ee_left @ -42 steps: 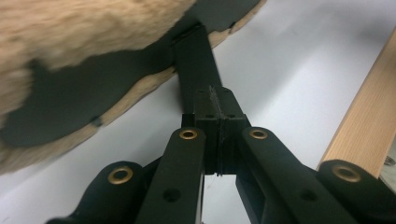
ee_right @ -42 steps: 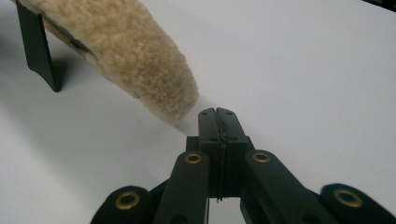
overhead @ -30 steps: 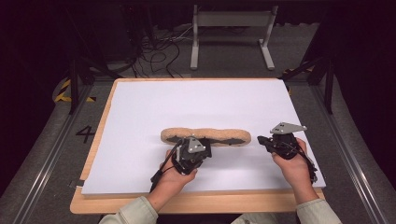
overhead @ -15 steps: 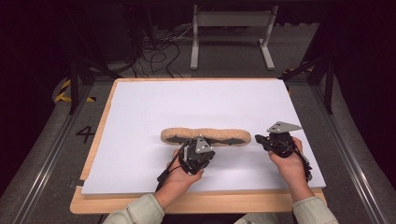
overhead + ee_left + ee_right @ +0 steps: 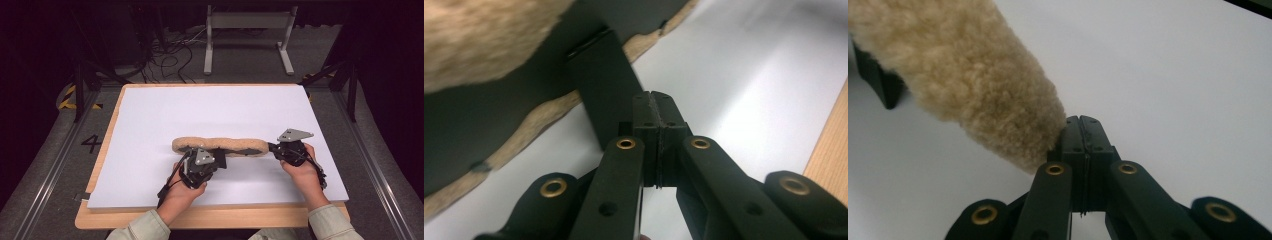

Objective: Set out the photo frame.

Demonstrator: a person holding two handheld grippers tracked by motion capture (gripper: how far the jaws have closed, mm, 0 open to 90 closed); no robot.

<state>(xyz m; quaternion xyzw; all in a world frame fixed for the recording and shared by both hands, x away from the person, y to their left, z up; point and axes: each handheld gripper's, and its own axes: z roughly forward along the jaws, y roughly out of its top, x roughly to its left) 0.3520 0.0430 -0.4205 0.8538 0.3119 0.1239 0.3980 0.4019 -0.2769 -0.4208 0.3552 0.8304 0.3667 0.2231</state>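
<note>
Lying lengthwise across the counter (image 5: 150, 125), the fleece pad (image 5: 220, 145) has the clenched, empty right claw (image 5: 274, 148) at its right end and the clenched, empty left claw (image 5: 219, 159) at its near edge.

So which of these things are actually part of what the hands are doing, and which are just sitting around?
In use:
- fleece pad
- its black strap
- left tongs, shut, at the strap
- right tongs, shut, at the pad's end
- white board underneath

Lying about:
- cables
- metal stand
</note>
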